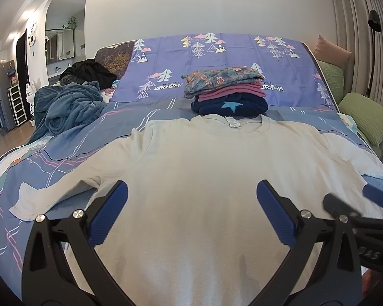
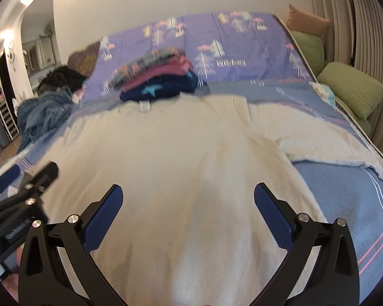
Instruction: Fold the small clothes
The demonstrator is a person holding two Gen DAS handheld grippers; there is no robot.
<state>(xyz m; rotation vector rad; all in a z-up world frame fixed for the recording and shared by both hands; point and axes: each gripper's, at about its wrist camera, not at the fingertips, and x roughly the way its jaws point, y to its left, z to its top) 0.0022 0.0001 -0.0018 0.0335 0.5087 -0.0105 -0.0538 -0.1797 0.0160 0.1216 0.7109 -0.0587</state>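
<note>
A cream long-sleeved shirt [image 1: 204, 168] lies spread flat on the bed, collar away from me, sleeves out to both sides. My left gripper [image 1: 191, 191] hovers open over its lower middle, nothing between the blue pads. In the right wrist view the same shirt [image 2: 181, 158] fills the centre, and my right gripper [image 2: 187, 193] is open above its lower right part. Each gripper shows at the edge of the other's view: the right one [image 1: 357, 204] and the left one [image 2: 25, 186]. Behind the collar sits a stack of folded clothes [image 1: 227, 91].
The bed has a blue patterned cover [image 1: 63, 158] and a purple tree-print sheet [image 1: 217, 48] at the head. A crumpled blue blanket [image 1: 66, 107] and dark clothing [image 1: 89, 72] lie at the left. Green pillows [image 1: 367, 117] line the right edge by a ribbed wall.
</note>
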